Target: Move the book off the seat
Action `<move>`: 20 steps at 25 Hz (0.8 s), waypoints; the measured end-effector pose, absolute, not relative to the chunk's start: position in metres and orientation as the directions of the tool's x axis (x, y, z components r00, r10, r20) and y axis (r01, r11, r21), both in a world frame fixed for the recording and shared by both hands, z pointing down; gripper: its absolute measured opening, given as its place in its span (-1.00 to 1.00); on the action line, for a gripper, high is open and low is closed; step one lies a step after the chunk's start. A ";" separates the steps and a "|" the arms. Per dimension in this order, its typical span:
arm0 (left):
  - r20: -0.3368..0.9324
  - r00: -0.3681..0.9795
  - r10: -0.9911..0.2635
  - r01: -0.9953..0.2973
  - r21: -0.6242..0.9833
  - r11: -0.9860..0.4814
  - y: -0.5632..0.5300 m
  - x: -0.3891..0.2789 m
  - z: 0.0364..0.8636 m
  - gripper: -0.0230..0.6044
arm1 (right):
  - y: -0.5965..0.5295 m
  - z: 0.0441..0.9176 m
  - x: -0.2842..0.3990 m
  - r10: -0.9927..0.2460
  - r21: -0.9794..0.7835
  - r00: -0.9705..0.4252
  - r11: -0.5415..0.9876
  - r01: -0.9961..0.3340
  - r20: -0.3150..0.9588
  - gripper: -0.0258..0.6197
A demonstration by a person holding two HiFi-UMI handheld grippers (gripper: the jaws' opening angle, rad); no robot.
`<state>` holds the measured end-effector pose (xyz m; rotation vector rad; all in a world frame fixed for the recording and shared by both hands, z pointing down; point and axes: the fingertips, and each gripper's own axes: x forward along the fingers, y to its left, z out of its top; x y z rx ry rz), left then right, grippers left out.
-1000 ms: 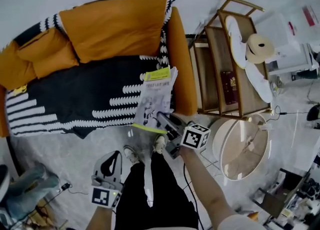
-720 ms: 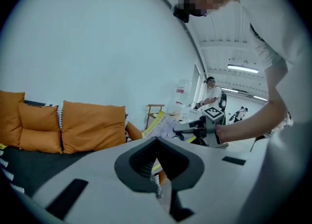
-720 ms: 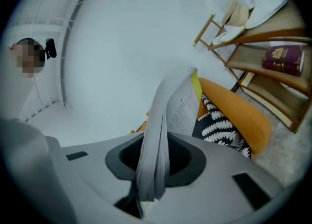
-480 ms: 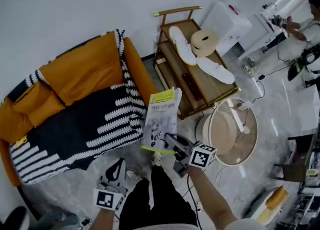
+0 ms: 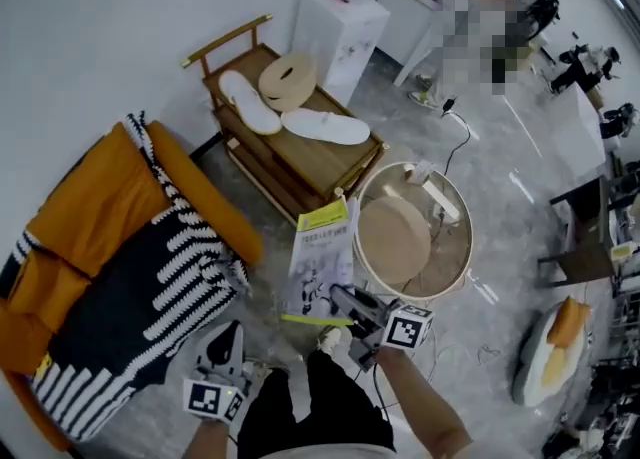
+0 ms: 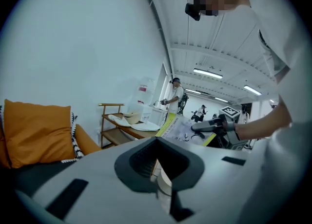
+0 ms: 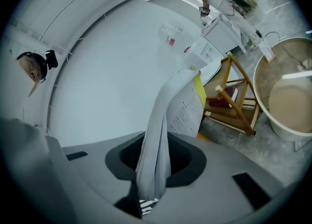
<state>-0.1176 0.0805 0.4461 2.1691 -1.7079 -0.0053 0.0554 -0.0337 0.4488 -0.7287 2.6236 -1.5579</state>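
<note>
Carried off the sofa seat since a second ago, the book (image 5: 322, 262) now hangs in the air to the right of the sofa, clamped by its near edge in the right gripper (image 5: 340, 295), whose jaws are pressed onto the thin bundle of pages. The left gripper (image 5: 228, 335) is low at the near left, jaws together with nothing between them. Beyond the book lie the grey floor (image 5: 480, 177), the sofa's orange arm (image 5: 205, 209) to the left, a round tub (image 5: 412, 232) just to the right and a wooden rack (image 5: 300, 162) farther off. Held by one edge only, the floppy book could sag, fan open or slide from the pads if swung fast, and its far corner could clip the rack or the tub's rim. The gripper covers the exact bite on the book in the head view, and its own view shows the book only edge-on. The sofa is cut off at the left edge, and no set-down spot can be told.
</note>
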 end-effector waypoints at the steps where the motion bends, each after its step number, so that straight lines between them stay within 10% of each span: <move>1: 0.222 0.282 -0.933 -0.933 0.290 -0.213 0.071 -0.101 0.441 -0.88 | -0.037 0.446 0.073 -0.405 -0.830 -0.886 0.396 -0.394 0.227 -0.61; 20: 0.239 0.486 -0.841 -0.874 0.133 -0.468 -0.093 0.168 0.373 -0.88 | -0.104 0.429 0.370 -0.633 -0.780 -0.732 0.314 -0.541 0.252 -0.61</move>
